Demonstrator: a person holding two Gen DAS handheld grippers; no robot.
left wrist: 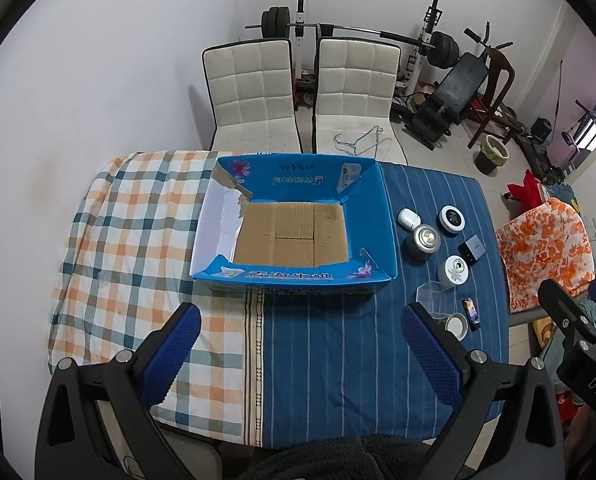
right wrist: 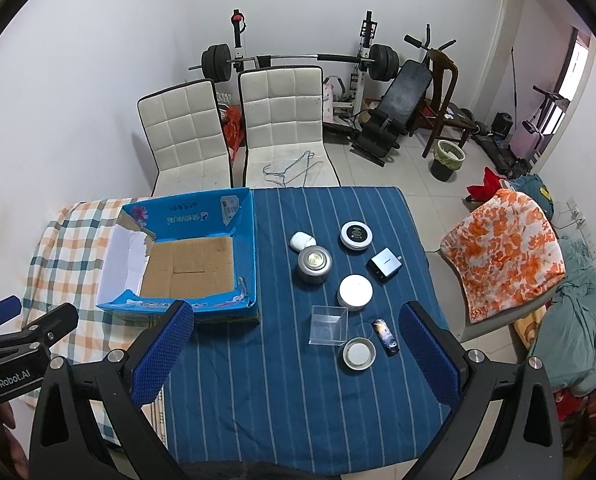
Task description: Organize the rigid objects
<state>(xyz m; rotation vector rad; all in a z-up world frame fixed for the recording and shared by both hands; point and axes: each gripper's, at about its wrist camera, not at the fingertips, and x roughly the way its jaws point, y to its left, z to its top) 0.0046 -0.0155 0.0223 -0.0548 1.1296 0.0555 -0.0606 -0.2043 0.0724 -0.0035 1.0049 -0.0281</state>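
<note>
Both grippers hung above the near edge of the worktop (right wrist: pixel 282 412), and neither held anything. The left gripper (left wrist: pixel 298 344) had its jaws wide, aimed at the open blue cardboard box (left wrist: pixel 385 224). The right gripper (right wrist: pixel 298 340) also had its jaws wide, facing the cluster of small things to the right of that box.

The box sat at the left, straddling the checked cloth (left wrist: pixel 130 248) and the blue striped cloth (right wrist: pixel 282 380), its brown floor bare. Nothing had yet gone into it, so the sorting looked to be at its very start.

The rigid objects lay loosely grouped on the striped cloth, mostly apart from each other: a white pebble-shaped case (right wrist: pixel 301 240) at the far left, a round black-topped tin (right wrist: pixel 356 234), a grey round puck light (right wrist: pixel 314 266), a silver charger block (right wrist: pixel 384 265), a white round tin (right wrist: pixel 355 292), a clear plastic box (right wrist: pixel 328 325), a small round lid (right wrist: pixel 359 354) and a dark lighter (right wrist: pixel 386 337) nearest. Keeping them spaced likely left room for the jaws around each one. The near pieces seemed the easiest first picks for the right gripper.
</note>
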